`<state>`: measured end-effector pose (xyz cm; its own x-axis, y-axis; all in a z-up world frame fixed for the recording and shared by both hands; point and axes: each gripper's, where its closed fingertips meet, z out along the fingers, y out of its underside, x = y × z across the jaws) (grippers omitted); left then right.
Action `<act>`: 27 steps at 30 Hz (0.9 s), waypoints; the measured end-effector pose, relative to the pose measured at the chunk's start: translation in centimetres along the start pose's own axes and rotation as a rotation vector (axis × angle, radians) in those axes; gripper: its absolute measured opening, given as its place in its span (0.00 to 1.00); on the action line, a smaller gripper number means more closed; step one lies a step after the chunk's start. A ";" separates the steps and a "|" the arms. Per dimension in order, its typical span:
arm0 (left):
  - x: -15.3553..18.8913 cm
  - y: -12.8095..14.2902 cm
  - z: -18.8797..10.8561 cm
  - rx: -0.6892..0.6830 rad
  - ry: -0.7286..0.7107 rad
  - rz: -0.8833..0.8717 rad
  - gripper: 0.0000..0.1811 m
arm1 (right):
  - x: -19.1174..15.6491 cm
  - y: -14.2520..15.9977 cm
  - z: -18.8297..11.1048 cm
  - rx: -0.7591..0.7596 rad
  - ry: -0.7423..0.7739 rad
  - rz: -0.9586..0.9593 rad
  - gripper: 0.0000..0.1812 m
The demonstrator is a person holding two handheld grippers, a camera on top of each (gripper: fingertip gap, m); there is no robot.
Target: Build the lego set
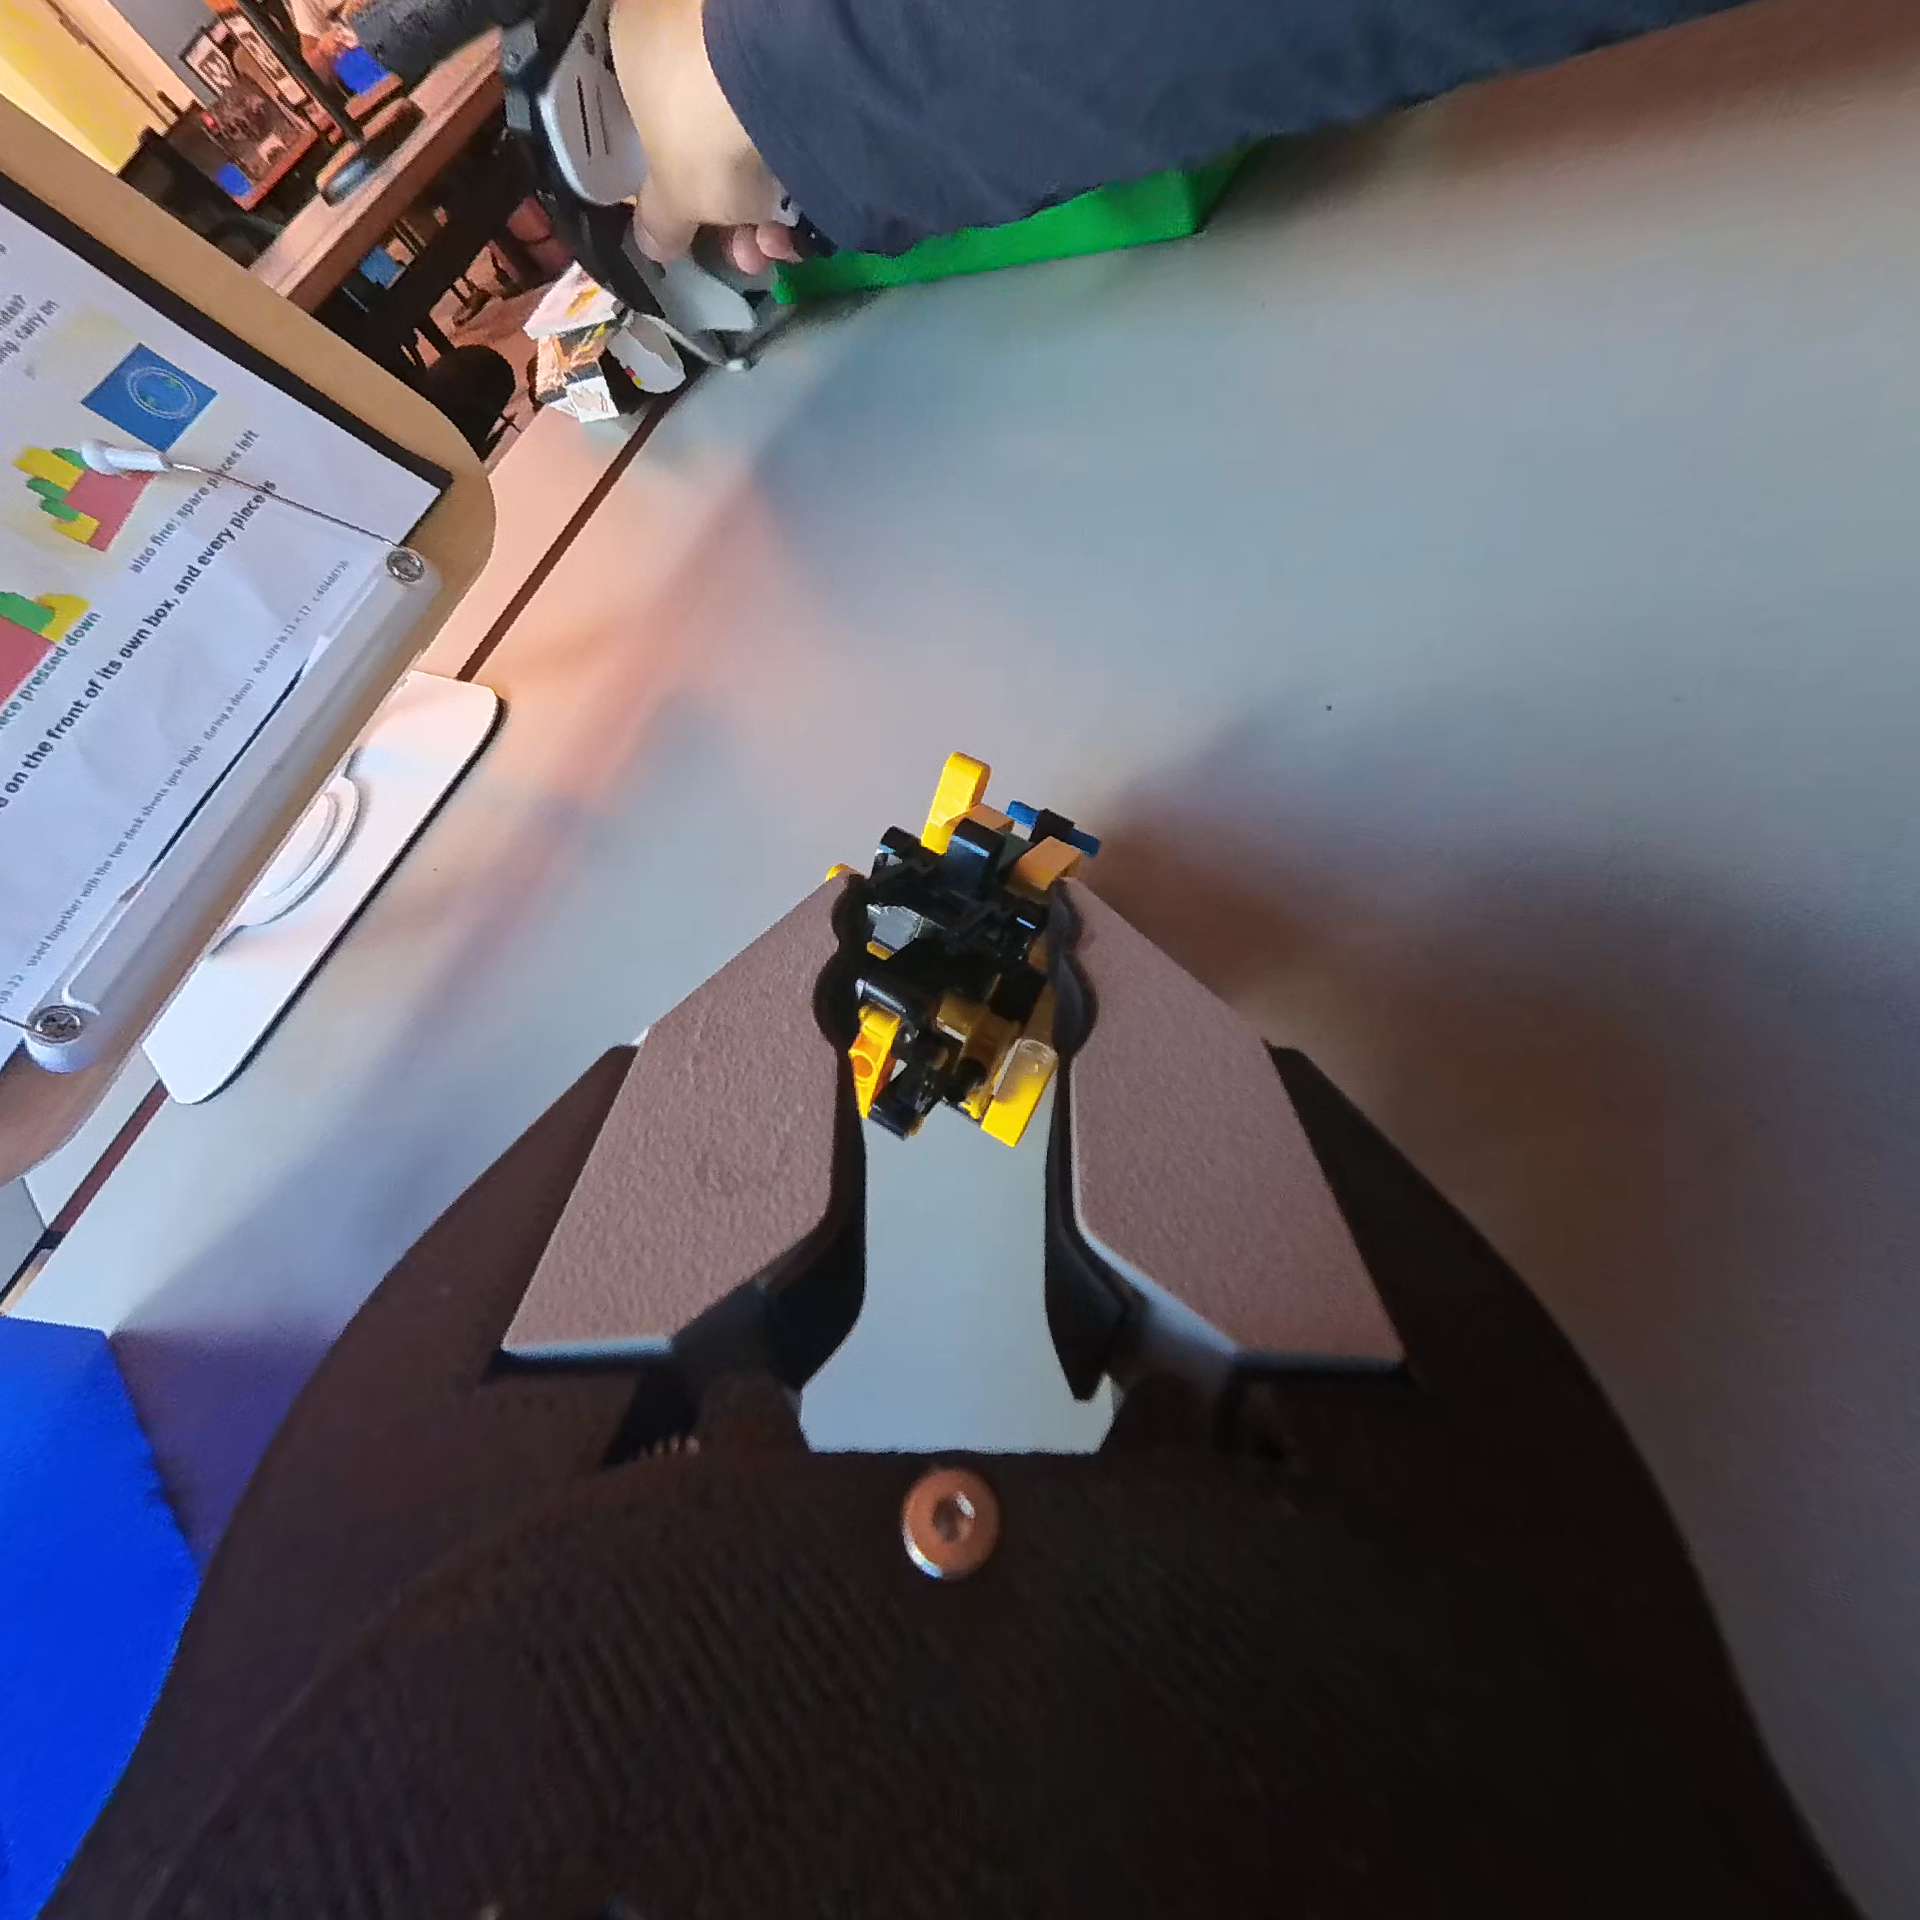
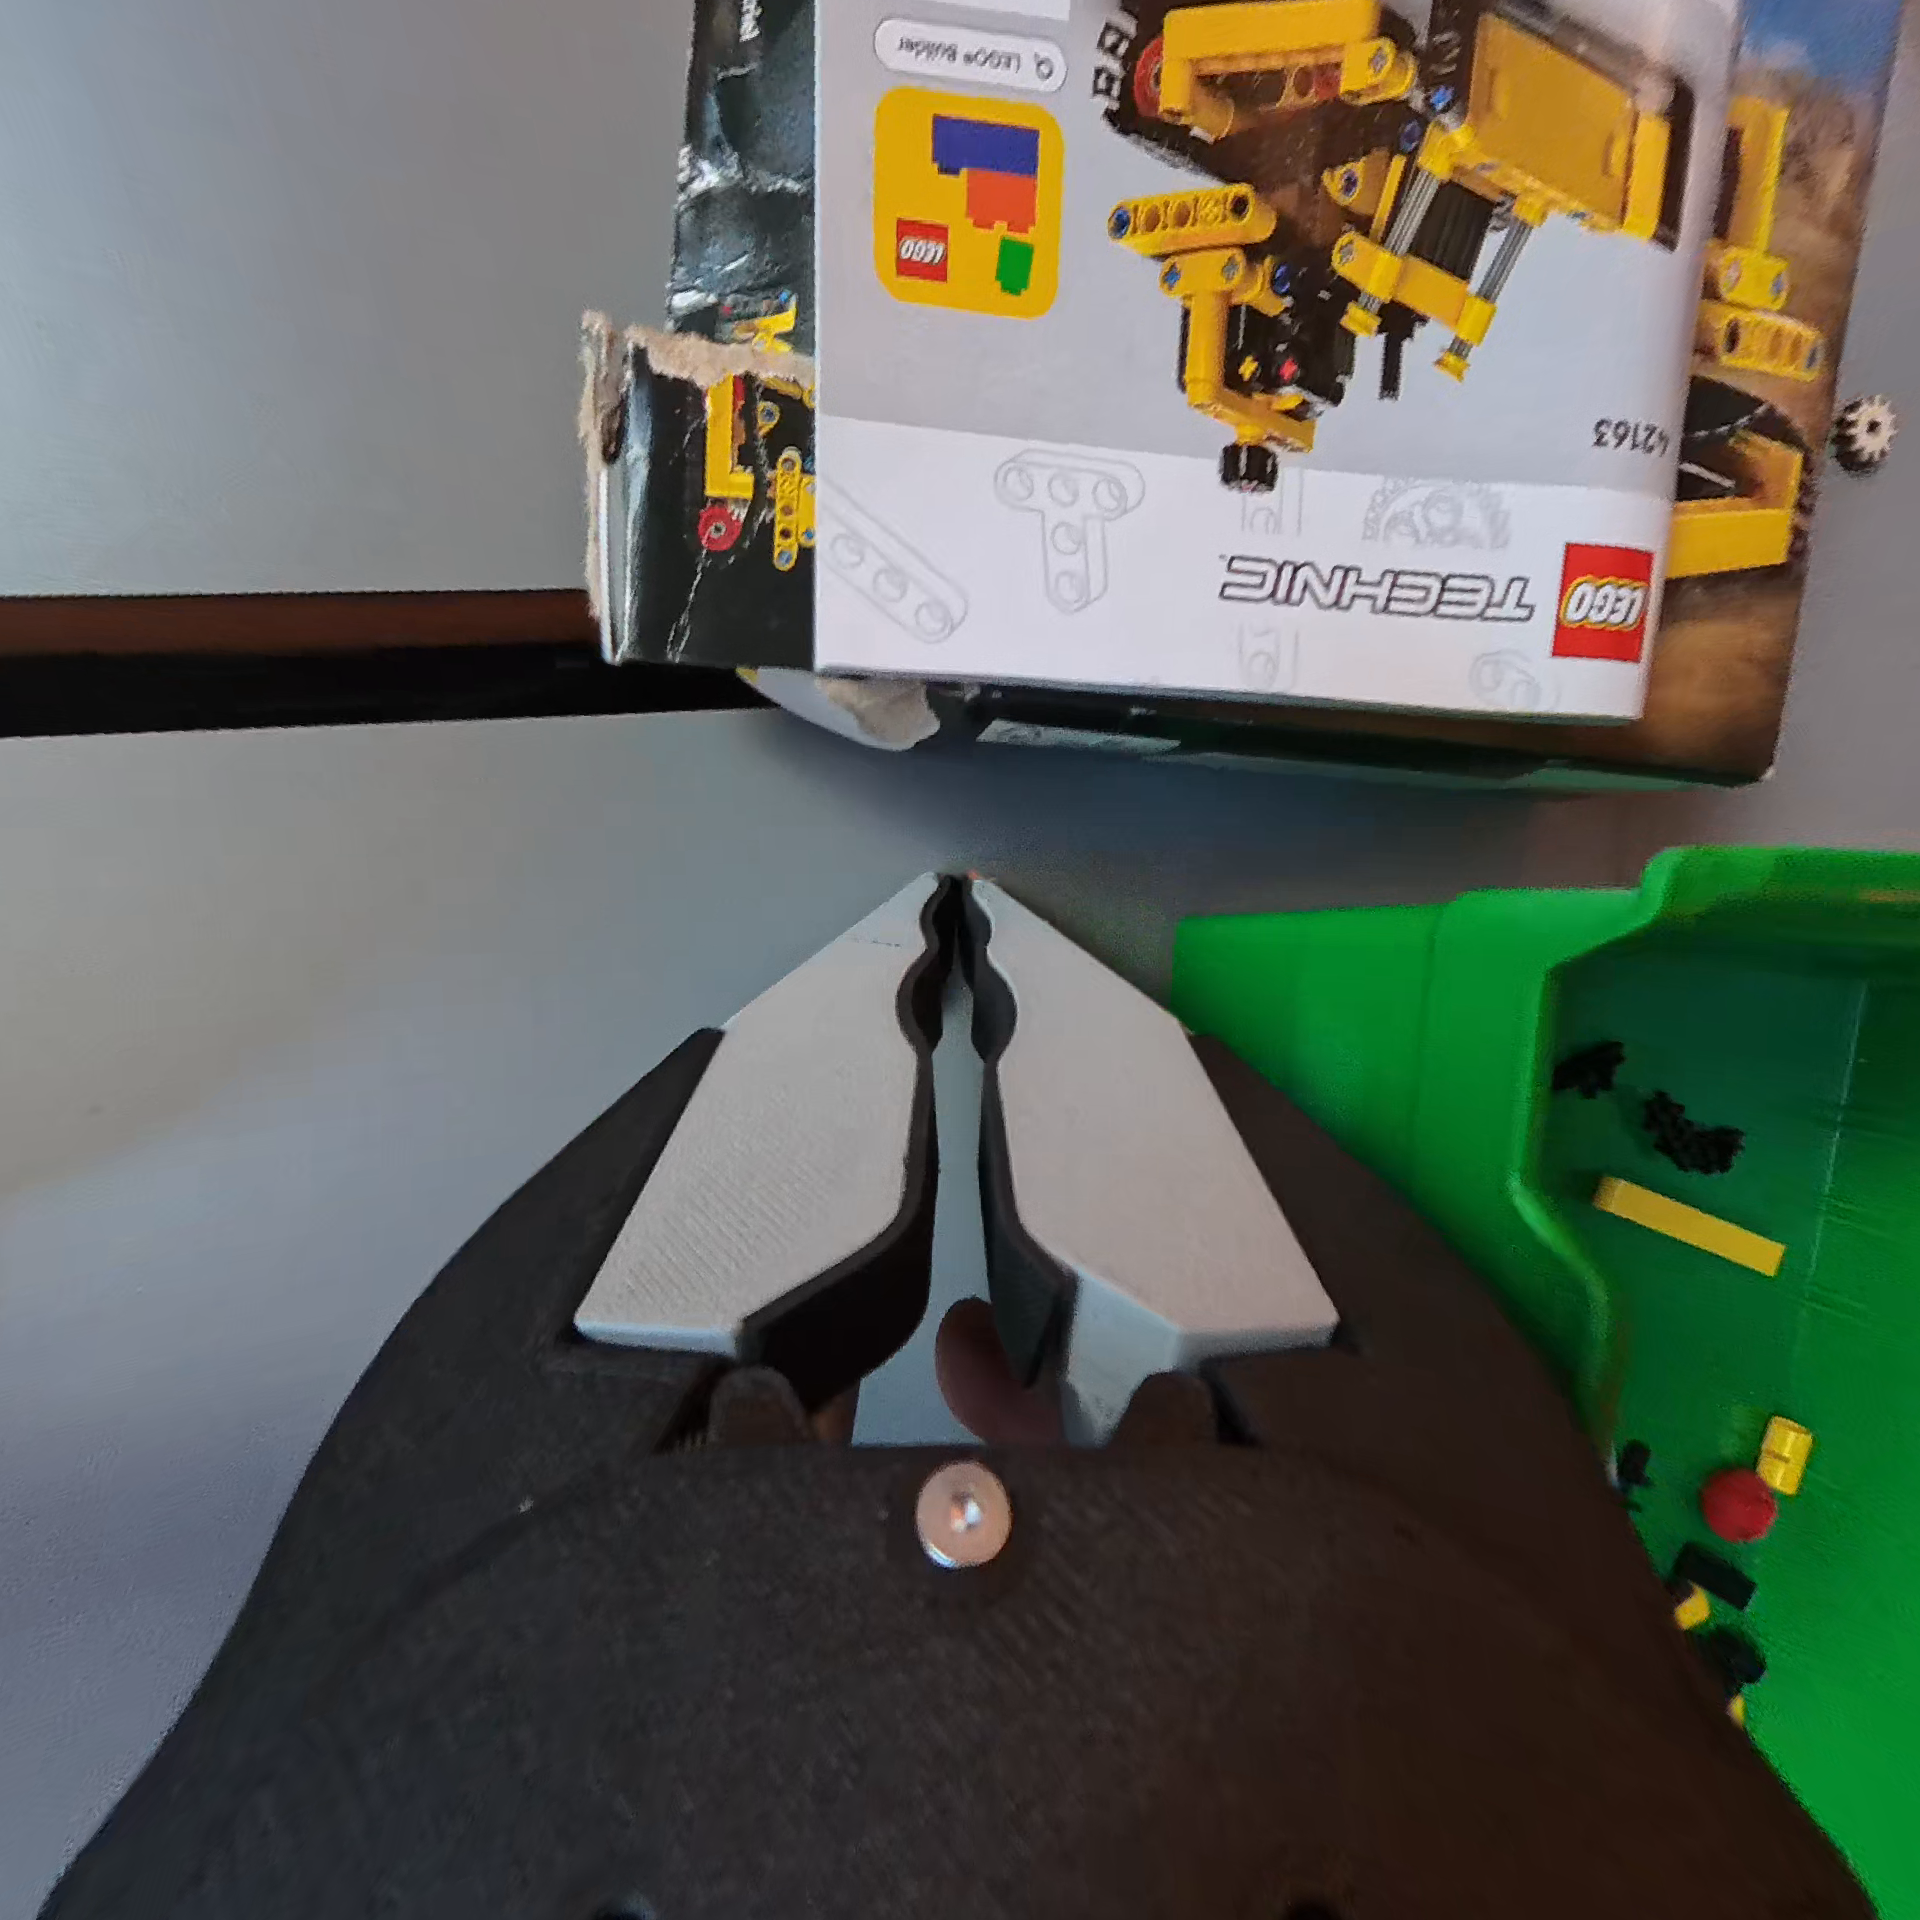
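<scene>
In the left wrist view my left gripper (image 1: pixel 956 894) is shut on a small yellow and black lego assembly (image 1: pixel 961 966) with a blue pin at its far end, and holds it above the grey table (image 1: pixel 1351 623). Both pads press on its sides. In the right wrist view my right gripper (image 2: pixel 958 883) is shut, tips together just above the table, left of the green tray (image 2: pixel 1351 997). A tiny orange-red speck shows at the tips; I cannot tell what it is. The right gripper also shows in the left wrist view (image 1: pixel 665 270), far off in a person's hand.
The lego box (image 2: pixel 1247 364) lies beyond the right gripper. The tray holds a yellow bar (image 2: pixel 1688 1226), a red round piece (image 2: pixel 1737 1504) and black pieces (image 2: pixel 1688 1132). A small gear (image 2: pixel 1865 431) lies by the box. A sheet on a stand (image 1: pixel 187 582) is at the left. Across from one pair of fingers to the other is roughly 45 cm. Between my right fingertips and the small gear (image 2: pixel 1865 431) there is roughly 25 cm.
</scene>
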<state>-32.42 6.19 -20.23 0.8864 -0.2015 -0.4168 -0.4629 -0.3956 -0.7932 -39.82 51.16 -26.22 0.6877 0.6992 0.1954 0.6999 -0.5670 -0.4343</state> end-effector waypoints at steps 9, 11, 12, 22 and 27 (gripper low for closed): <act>-0.1 -0.2 -0.2 0.009 -0.007 -0.005 0.17 | -1.1 1.5 -1.0 0.014 -0.043 -0.053 0.00; -0.2 0.0 -0.1 0.005 -0.007 -0.005 0.17 | -1.3 2.0 -1.3 0.004 -0.056 -0.037 0.00; -0.2 0.0 -0.1 0.004 -0.009 -0.004 0.17 | -1.4 2.2 -1.5 -0.001 -0.068 -0.033 0.00; -0.3 0.3 0.0 -0.007 -0.010 -0.011 0.17 | -2.4 3.1 -2.2 0.004 -0.117 -0.053 0.00; -0.2 0.0 0.0 0.001 -0.009 -0.003 0.17 | -3.0 4.5 -3.0 -0.010 -0.112 -0.091 0.00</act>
<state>-32.58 6.18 -20.16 0.8879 -0.1921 -0.4181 -0.4599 -0.3951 -0.7952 -38.12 45.20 -26.12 0.5963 0.7915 0.1341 0.7605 -0.5035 -0.4100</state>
